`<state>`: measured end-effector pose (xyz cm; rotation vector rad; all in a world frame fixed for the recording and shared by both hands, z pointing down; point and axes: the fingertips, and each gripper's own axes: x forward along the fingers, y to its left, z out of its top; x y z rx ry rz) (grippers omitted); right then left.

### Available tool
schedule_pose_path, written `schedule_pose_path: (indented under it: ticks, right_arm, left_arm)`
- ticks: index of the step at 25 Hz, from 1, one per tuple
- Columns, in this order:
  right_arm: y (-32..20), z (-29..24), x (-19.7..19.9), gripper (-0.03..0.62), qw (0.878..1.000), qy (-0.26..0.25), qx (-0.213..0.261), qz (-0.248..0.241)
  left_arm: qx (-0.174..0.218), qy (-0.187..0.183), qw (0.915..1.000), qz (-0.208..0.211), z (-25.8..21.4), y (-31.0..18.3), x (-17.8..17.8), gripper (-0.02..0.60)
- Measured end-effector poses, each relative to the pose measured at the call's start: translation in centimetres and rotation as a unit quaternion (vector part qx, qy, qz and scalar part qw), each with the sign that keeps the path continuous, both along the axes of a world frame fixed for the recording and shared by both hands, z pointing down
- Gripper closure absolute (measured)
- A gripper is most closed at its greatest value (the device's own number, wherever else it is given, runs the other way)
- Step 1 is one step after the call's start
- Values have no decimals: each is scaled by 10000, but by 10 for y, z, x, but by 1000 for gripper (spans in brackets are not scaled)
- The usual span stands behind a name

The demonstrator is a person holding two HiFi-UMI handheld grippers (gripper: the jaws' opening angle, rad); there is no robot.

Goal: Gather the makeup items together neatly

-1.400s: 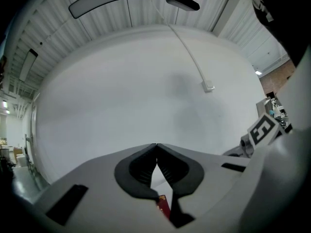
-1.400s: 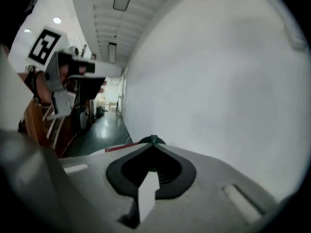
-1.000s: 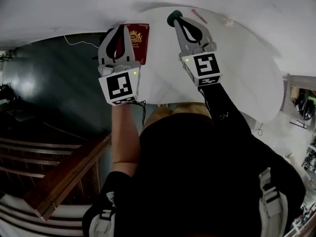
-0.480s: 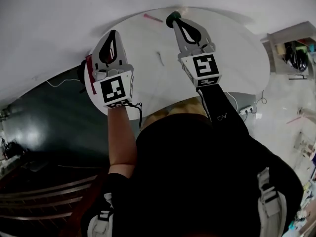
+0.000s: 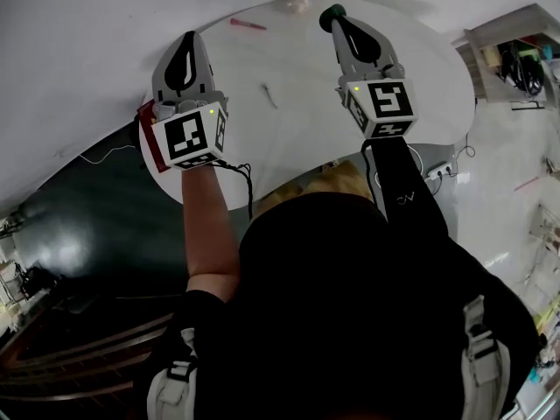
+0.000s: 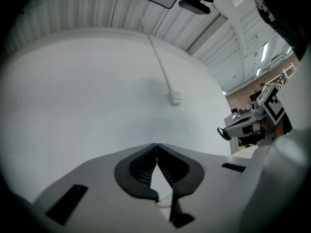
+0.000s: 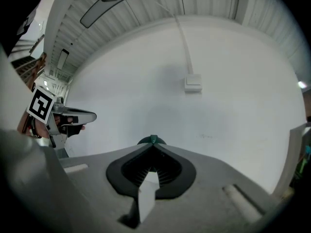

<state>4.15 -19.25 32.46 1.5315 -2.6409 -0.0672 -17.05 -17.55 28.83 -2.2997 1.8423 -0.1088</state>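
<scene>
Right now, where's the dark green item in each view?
Head view: green item top centre-right, pinched at the tip of the right tongs.
Right gripper view: centre, peeking past the shut tips.
Left gripper view: probably the dark blob at the right tongs' tip, right edge; colour unclear.
Landmark: white wall box, in both gripper views, not in the head view.

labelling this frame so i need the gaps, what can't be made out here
Green item, pinched in the right gripper: only a sliver shows past the closed jaws in the right gripper view, and it is tiny in the head view, so its kind is unclear.
Red booklet: mostly under the left gripper in the head view.
Pale thing at the far edge of the table and grey bit mid-table: too small to identify in the head view.
</scene>
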Motion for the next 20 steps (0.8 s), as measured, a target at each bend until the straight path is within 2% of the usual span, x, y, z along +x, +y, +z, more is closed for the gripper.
schedule_pose_path:
  ticks: [3, 6, 10, 12, 14, 17, 19, 20]
  right_arm:
    - [-9, 27, -25, 589, 9979, 56, -463, -447]
    - [-20, 102, -57, 589, 9832, 451, -1513, -921]
    - [-18, 208, -75, 589, 9457, 1469, -2677, -1109]
    - [-6, 256, -76, 589, 9204, 1901, -3206, -1178]
    - [13, 292, -76, 589, 8949, 2098, -3716, -1306]
    - [26, 320, -73, 589, 8760, 2306, -3998, -1400]
    - [26, 326, -73, 589, 8762, 2410, -3927, -1411]
    - [31, 328, -73, 589, 8724, 2370, -4026, -1441]
  left_arm:
    - [9, 12, 10000, -19, 0, -5, 2, 572]
    - [-11, 70, 9999, -108, 2, -7, -2, 572]
    - [-33, 217, 9996, -197, 2, -7, -8, 572]
    - [-45, 207, 9994, -275, 1, -5, -14, 572]
    - [-69, 201, 9992, -347, 2, -2, -19, 572]
    - [-129, 274, 9985, -449, 4, -3, -28, 572]
    - [-155, 294, 9982, -493, 6, -2, -31, 572]
    - [-169, 295, 9981, -509, 7, -1, -33, 572]
